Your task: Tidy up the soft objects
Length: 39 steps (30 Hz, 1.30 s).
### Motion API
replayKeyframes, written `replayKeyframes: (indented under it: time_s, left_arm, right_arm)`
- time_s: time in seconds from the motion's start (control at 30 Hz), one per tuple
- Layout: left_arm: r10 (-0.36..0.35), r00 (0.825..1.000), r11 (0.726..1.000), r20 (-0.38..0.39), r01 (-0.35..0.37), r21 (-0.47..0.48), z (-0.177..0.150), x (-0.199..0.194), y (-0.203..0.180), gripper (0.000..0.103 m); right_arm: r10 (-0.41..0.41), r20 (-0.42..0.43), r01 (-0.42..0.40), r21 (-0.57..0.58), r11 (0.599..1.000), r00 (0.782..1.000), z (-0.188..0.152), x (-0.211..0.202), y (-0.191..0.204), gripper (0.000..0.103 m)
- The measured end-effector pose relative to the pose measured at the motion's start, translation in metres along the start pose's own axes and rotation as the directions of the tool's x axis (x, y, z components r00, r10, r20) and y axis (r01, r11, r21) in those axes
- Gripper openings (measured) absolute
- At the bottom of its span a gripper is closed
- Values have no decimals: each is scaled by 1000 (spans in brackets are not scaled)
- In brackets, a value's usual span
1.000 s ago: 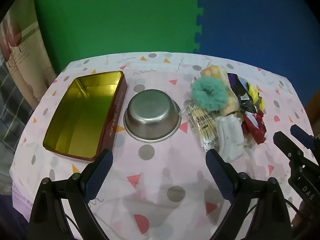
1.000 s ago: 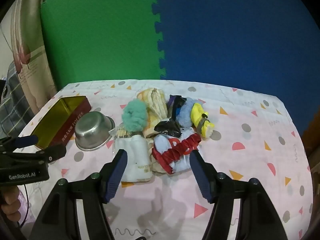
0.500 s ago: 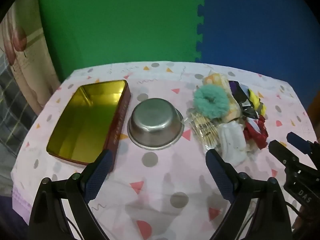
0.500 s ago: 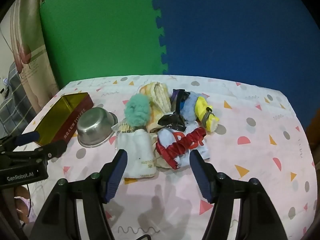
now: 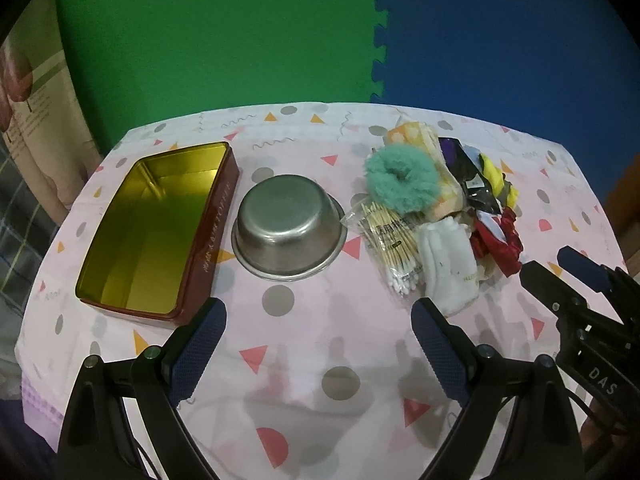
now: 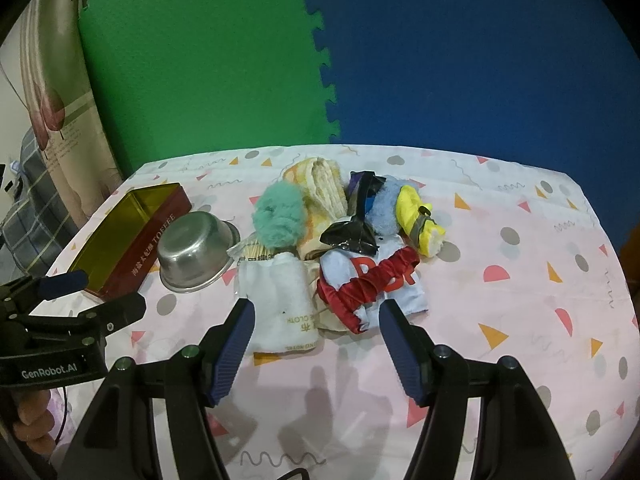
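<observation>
brushed, dull-shining round steel bowl (image 5: 289, 229); glossy gold-lined red rectangular tin (image 5: 156, 226); fluffy teal plush scrunchie (image 5: 401, 179); matt white terry cloth (image 6: 282, 300); shiny red satin scrunchie (image 6: 370, 280).

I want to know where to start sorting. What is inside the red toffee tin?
Nothing that shows: the red toffee tin stands open, and the left wrist view sees bare gold floor and walls. Only the strip behind its near rim is hidden.
</observation>
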<state>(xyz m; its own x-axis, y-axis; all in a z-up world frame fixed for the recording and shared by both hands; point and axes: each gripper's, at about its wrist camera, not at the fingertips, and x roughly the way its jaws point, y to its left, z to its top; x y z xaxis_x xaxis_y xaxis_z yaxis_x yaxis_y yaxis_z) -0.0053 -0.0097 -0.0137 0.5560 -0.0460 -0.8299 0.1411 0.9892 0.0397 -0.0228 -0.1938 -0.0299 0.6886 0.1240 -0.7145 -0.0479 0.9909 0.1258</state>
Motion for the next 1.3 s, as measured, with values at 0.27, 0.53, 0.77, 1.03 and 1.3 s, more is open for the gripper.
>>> replayKeyframes:
  time_s: [0.27, 0.53, 0.77, 1.03, 1.3]
  left_arm:
    - [-3, 1000, 1000, -20, 3, -7, -2, 4, 1, 92]
    - [1, 1000, 1000, -20, -1, -5, -2, 5, 0, 92]
    - [4, 1000, 1000, -24, -4, -5, -3, 6, -1, 92]
    - [6, 1000, 1000, -26, -6, -5, -3, 7, -1, 92]
    - [8, 1000, 1000, -27, -8, -3, -4, 7, -2, 92]
  right_arm:
    - [8, -9, -8, 11, 1000, 1000, -2, 2, -3, 66]
    - [9, -11, -9, 10, 1000, 1000, -3, 2, -4, 66]
    - [10, -12, -10, 11, 1000, 1000, -4, 2, -4, 66]
    - [13, -10, -12, 12, 1000, 1000, -4, 1, -2, 66]
    - [11, -12, -11, 10, 1000, 1000, -3, 1, -1, 66]
